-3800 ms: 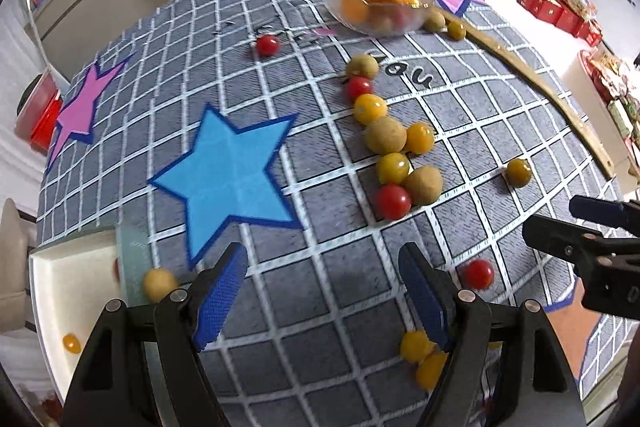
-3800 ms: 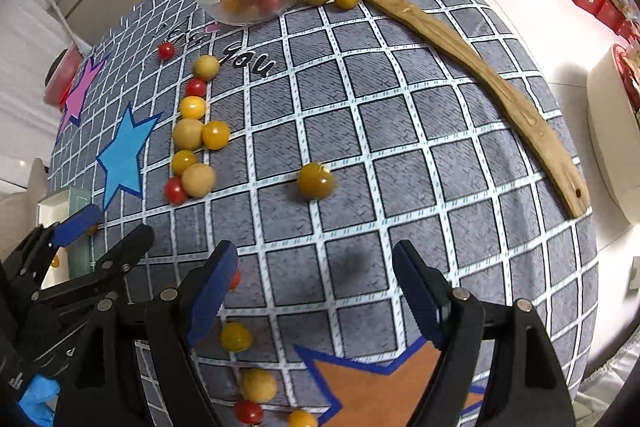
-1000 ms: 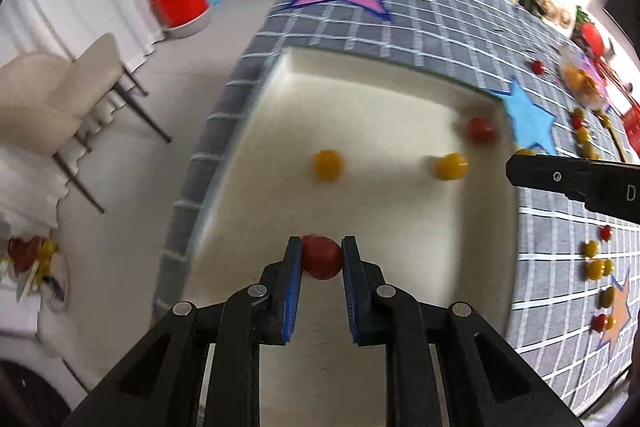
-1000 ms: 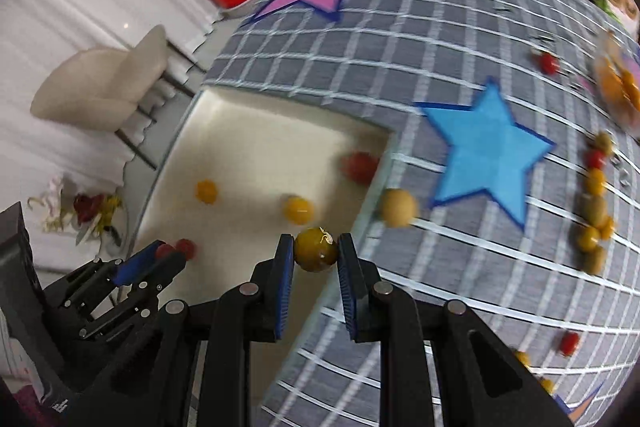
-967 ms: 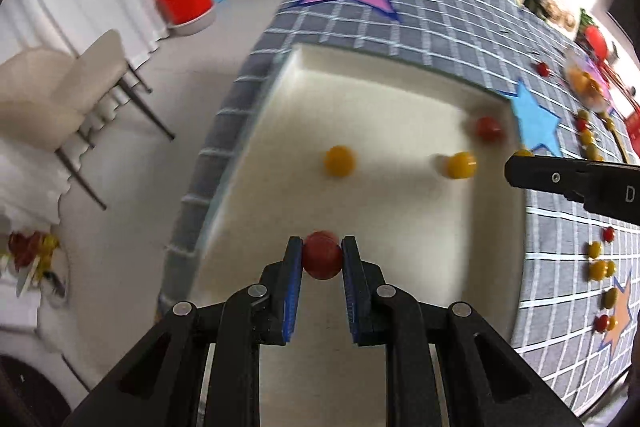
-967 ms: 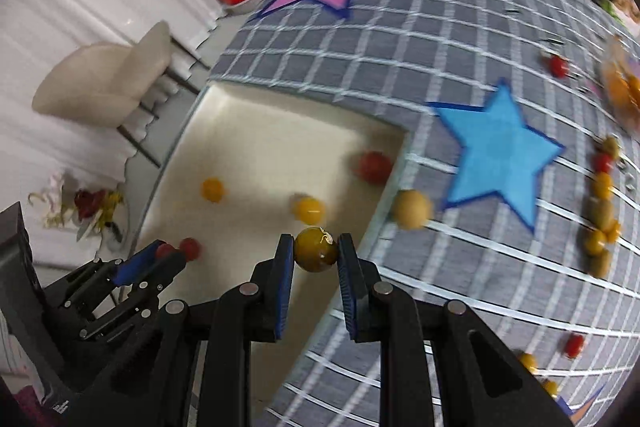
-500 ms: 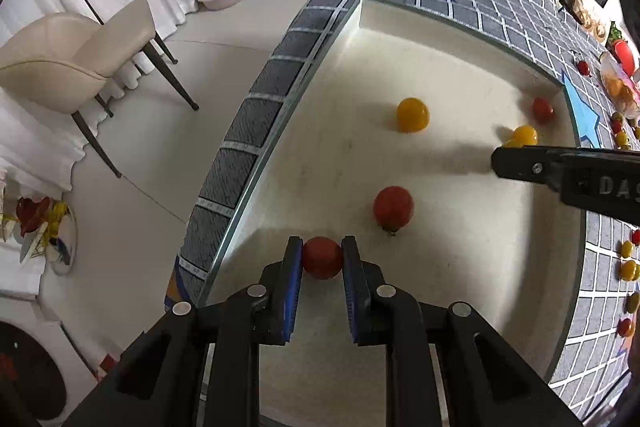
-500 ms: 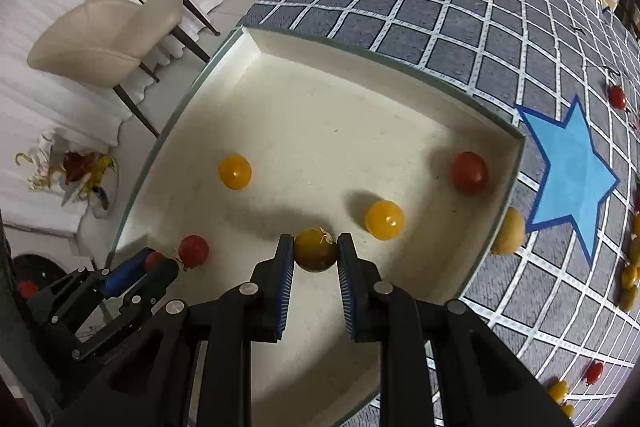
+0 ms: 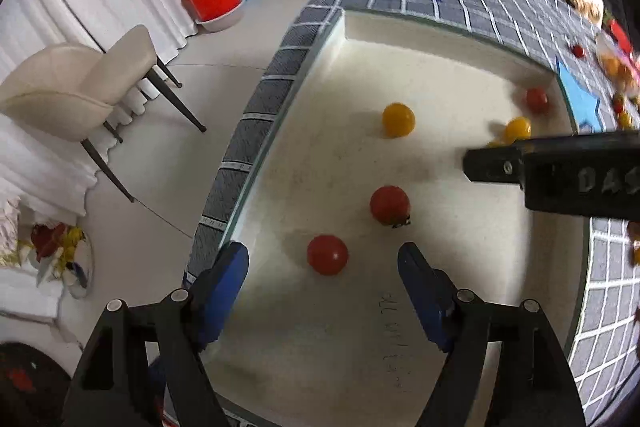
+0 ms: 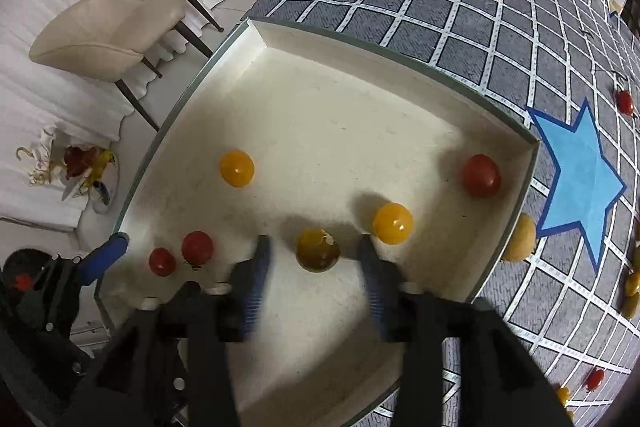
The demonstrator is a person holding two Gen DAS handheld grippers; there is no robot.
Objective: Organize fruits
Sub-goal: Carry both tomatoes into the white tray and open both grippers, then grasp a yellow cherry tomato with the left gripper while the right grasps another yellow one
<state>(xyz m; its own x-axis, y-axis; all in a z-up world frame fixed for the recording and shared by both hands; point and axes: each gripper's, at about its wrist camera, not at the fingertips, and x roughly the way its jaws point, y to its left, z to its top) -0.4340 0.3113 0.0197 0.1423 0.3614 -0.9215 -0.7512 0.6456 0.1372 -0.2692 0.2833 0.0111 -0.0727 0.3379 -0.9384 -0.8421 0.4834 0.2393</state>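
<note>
Six small round fruits lie in the shallow cream-white cardboard tray [image 10: 384, 53], which sits on the bench under a grey grid-patterned cloth with coloured stars [image 10: 500, 39].

At the tray's 8 o'clock corner, in the right wrist view, we see the left hand-held gripper [image 9: 322, 261] with its blue pads spread wide. A small red cherry tomato [image 9: 327, 254] rests loose on the tray floor between them, touching neither pad. A second red tomato [image 9: 389, 205] lies just beside it, toward 1 o'clock.

Further right, a bright yellow tomato [image 10: 237, 168] sits apart near the tray's middle. At 6 o'clock, our right hand-held gripper [image 10: 314, 257] also stands open around a dark olive-yellow fruit with a dry stem scar [image 10: 318, 250]; the pads are blurred, and the fruit appears free. Another yellow tomato [image 10: 393, 223] lies just beside it at 2 o'clock, and a red tomato [image 10: 481, 175] sits by the 3 o'clock wall.

Outside that wall, a tan round fruit [image 10: 518, 237] touches the tray on the cloth, with more fruit scattered beyond.

Our worry is rolling: round fruit freshly let go may drift and knock its neighbours. Lifting a pad sideways could flick a tomato over the low wall.
</note>
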